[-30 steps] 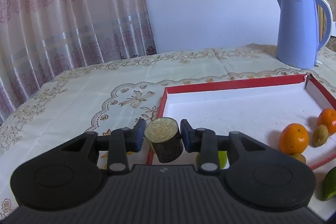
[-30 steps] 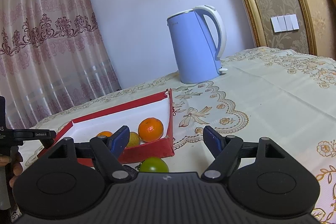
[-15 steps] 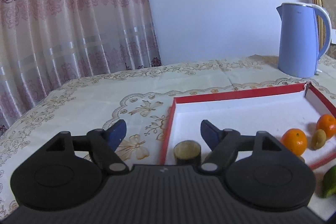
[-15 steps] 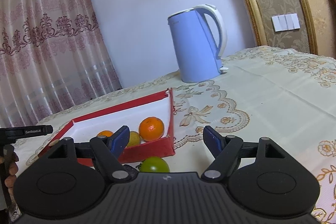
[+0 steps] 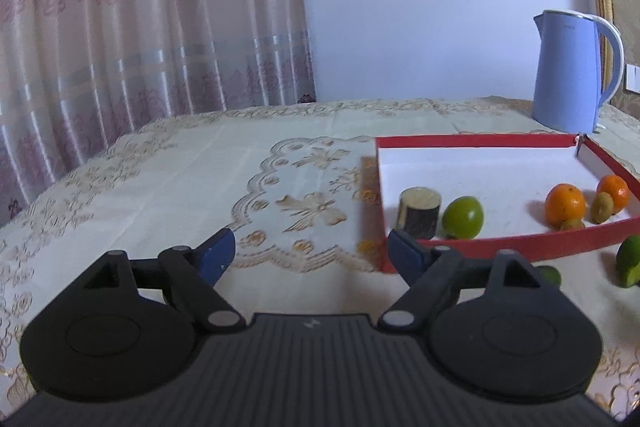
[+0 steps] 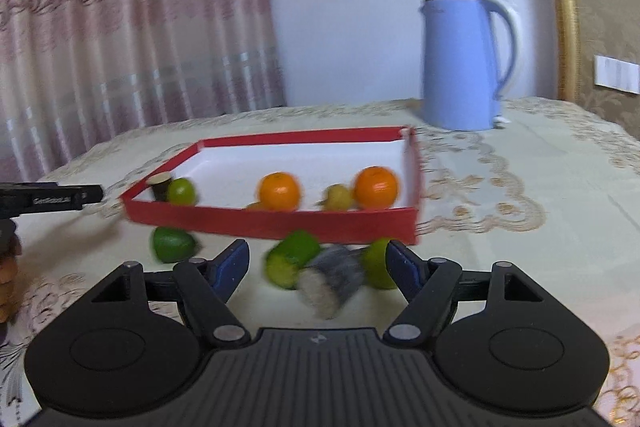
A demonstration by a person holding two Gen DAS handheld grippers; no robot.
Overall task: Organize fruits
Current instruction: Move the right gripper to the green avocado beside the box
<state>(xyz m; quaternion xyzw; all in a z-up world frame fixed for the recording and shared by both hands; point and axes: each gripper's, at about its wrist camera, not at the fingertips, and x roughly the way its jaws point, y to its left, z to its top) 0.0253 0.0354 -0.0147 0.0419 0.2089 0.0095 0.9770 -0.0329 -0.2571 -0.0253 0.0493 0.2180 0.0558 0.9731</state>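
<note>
A red-walled white tray (image 5: 496, 141) (image 6: 276, 223) holds a dark sugarcane stub (image 5: 419, 213) (image 6: 159, 185), a green lime (image 5: 463, 217) (image 6: 181, 191), two oranges (image 5: 566, 203) (image 6: 279, 191) (image 6: 376, 187) and small brownish fruits (image 5: 602, 206) (image 6: 339, 197). In front of the tray lie green limes (image 6: 173, 245) (image 6: 294, 259) (image 6: 376, 263) and a second dark stub (image 6: 332, 281), blurred. My left gripper (image 5: 310, 255) is open and empty, left of the tray's near corner. My right gripper (image 6: 318, 265) is open, with the stub and limes between its fingers' span.
A blue kettle (image 5: 570, 73) (image 6: 466, 63) stands behind the tray. The table carries an embroidered cream cloth (image 5: 200, 187). A pink curtain (image 5: 140, 27) hangs at the back left. The left gripper's finger (image 6: 52, 199) shows at the right view's left edge.
My left gripper let go of the sugarcane stub in the tray, opened and pulled back left. My right gripper swung left and down toward the fruits in front of the tray.
</note>
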